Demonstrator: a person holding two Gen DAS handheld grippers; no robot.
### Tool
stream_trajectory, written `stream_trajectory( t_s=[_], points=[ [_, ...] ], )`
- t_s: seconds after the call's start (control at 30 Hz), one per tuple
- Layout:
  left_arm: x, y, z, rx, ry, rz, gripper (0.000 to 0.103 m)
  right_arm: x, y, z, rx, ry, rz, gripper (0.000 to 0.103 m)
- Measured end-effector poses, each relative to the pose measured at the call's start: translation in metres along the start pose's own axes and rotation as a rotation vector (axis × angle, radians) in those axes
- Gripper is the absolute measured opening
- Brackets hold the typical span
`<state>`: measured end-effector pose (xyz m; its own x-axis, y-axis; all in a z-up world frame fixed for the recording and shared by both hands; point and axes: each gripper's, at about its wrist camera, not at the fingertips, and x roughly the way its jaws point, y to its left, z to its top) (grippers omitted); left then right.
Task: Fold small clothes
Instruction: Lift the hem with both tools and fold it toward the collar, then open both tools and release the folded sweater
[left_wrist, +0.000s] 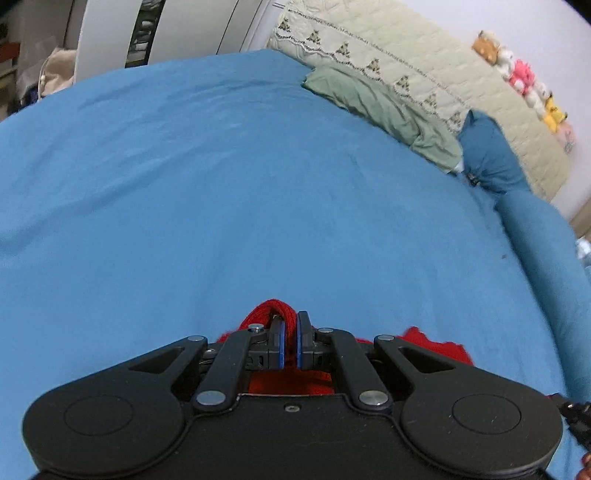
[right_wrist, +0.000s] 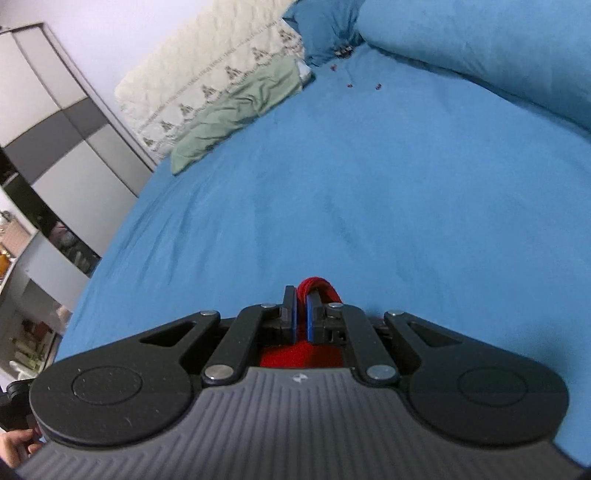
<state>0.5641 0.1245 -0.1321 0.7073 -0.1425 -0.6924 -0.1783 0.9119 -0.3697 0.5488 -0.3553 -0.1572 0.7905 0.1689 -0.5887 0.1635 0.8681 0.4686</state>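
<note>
Both grippers are pinching the red knit garment: the left gripper (left_wrist: 290, 338) and right gripper (right_wrist: 301, 317) each clamp a bunched edge (left_wrist: 273, 312) between pressed-together fingers. Most of the garment (right_wrist: 299, 356) hangs beneath and behind them, above the blue bed (left_wrist: 258, 184), so its span likely runs gripper to gripper, neither nearer.

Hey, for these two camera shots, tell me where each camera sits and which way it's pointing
Left wrist view: sits on the left gripper, looking forward along its fingers over the blue bed sheet toward the green cloth and cream quilt; its own jaws show, pinching the red garment.
Right wrist view: sits on the right gripper, facing across the same sheet toward the wardrobe; jaws closed on the red garment, fingers of a hand at lower left.
Shared: sheet, green cloth, quilt, red garment.
</note>
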Motion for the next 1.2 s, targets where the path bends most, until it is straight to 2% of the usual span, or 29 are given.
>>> stream_trajectory(
  t_s=[0.1,0.13,0.17,0.2,0.23,0.27,0.3,0.4,0.5,0.57,0.7,0.8,0.87,0.97,1.03,1.1,1.17,1.2],
  points=[
    [0.013,-0.006,0.0,0.013,0.02,0.005,0.008,0.018,0.005,0.005,-0.036,0.027,-0.049,0.021],
    [0.014,-0.008,-0.001,0.016,0.022,0.012,0.012,0.023,0.004,0.005,-0.033,0.037,-0.059,0.024],
    [0.014,-0.008,-0.001,0.018,0.02,0.016,0.028,0.026,0.003,0.004,-0.032,0.04,-0.077,0.028],
    [0.01,-0.008,0.0,0.015,0.014,0.018,0.041,0.028,0.002,0.004,-0.033,0.039,-0.103,0.049],
    [0.003,-0.008,0.001,0.012,-0.003,0.021,0.063,0.023,0.002,0.002,-0.04,0.032,-0.121,0.078],
    [-0.008,-0.008,0.0,0.023,-0.033,0.023,0.068,0.015,0.003,0.0,-0.055,0.006,-0.131,0.085],
    [-0.023,-0.009,-0.002,0.051,-0.058,0.024,0.068,0.006,0.004,-0.002,-0.065,-0.024,-0.129,0.088],
    [-0.06,-0.015,-0.024,0.149,-0.06,0.009,0.069,-0.023,0.015,-0.015,-0.123,-0.017,-0.09,0.088],
    [-0.078,-0.026,-0.063,0.239,-0.019,0.004,0.072,-0.039,0.032,-0.043,-0.19,0.043,-0.049,0.094],
    [-0.071,-0.034,-0.086,0.309,0.029,-0.001,0.081,-0.036,0.036,-0.062,-0.179,0.098,-0.046,0.094],
    [-0.039,-0.036,-0.113,0.378,0.139,0.053,0.081,-0.02,0.02,-0.084,-0.117,0.147,-0.096,0.093],
    [-0.029,-0.041,-0.119,0.427,0.151,0.078,0.086,-0.011,0.008,-0.088,-0.104,0.168,-0.095,0.094],
    [-0.027,-0.05,-0.116,0.448,0.172,0.101,0.086,-0.008,0.013,-0.084,-0.131,0.188,-0.099,0.099],
    [-0.035,-0.062,-0.105,0.476,0.183,0.104,0.086,-0.012,0.021,-0.075,-0.148,0.214,-0.095,0.099],
    [-0.052,-0.074,-0.104,0.515,0.183,0.091,0.086,-0.032,0.02,-0.067,-0.104,0.192,-0.077,0.098],
    [-0.068,-0.099,-0.11,0.613,0.203,0.069,0.088,-0.065,0.021,-0.065,-0.091,0.175,-0.094,0.099],
    [-0.082,-0.124,-0.119,0.69,0.212,0.041,0.098,-0.096,0.022,-0.07,-0.097,0.186,-0.121,0.101],
    [-0.086,-0.133,-0.121,0.697,0.215,0.028,0.101,-0.109,0.022,-0.074,-0.095,0.194,-0.13,0.101]
  ],
)
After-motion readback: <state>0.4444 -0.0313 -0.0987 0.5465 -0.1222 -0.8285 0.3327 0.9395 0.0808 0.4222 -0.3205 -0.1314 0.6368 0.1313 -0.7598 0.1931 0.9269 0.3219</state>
